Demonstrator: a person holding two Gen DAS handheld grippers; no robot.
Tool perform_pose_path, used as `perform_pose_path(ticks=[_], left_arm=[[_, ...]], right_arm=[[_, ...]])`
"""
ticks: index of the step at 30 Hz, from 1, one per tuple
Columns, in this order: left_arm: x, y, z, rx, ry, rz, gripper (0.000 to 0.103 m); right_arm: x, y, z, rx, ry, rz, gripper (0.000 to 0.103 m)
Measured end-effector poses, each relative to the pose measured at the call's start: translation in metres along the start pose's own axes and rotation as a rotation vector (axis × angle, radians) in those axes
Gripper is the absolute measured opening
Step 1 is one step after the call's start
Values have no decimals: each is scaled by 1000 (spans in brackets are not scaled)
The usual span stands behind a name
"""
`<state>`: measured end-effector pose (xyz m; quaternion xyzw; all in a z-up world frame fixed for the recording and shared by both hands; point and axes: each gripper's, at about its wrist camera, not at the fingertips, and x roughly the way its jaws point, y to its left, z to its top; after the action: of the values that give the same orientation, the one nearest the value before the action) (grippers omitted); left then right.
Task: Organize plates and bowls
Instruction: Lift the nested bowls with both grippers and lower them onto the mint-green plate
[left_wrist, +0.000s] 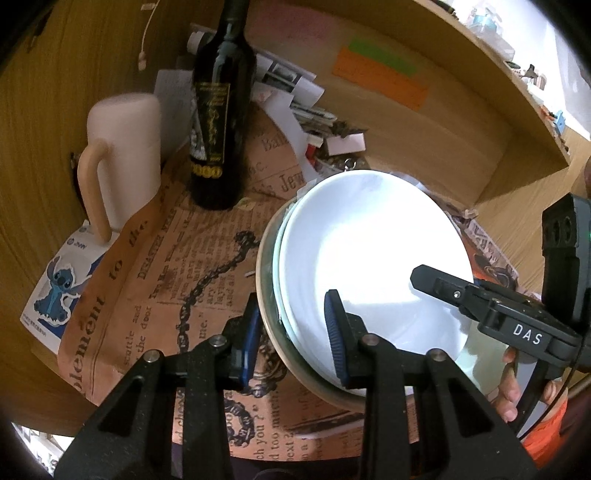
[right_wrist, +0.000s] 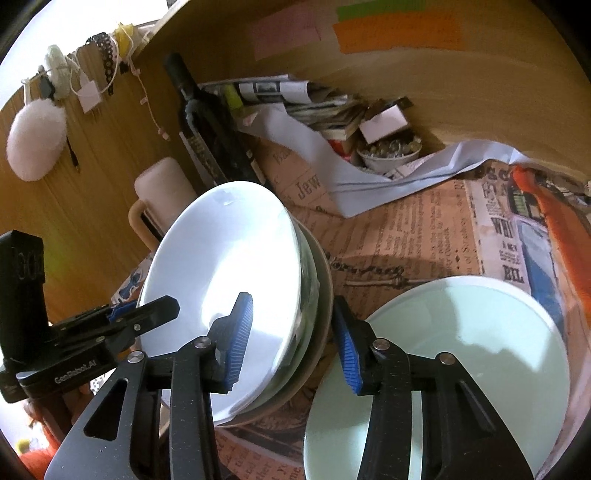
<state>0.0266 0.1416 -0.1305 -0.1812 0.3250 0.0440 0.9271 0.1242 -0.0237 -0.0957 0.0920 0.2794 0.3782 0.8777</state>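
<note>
Left wrist view: the left gripper (left_wrist: 293, 328) clamps the near rim of the nested bowl stack (left_wrist: 369, 258), one pad outside the tan outer bowl, one inside the white top bowl; the stack tilts above the newsprint cover (left_wrist: 166, 258), near the dark bottle (left_wrist: 218, 122). Right wrist view: the right gripper (right_wrist: 293, 343) straddles the stack's (right_wrist: 236, 280) opposite rim, jaws narrow, apparently gripping. The pale green bowl (right_wrist: 461, 350) sits just beside. Judgement: keep both grips matched, level the stack, lower it squarely into the green bowl.
</note>
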Motion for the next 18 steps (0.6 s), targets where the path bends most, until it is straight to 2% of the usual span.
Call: perform_pose_path(ticks=[18], left_arm=[[2,-44,11,52,-22,-68,33]], right_arm=[[-43,-24,2,28,-85,-47,39]])
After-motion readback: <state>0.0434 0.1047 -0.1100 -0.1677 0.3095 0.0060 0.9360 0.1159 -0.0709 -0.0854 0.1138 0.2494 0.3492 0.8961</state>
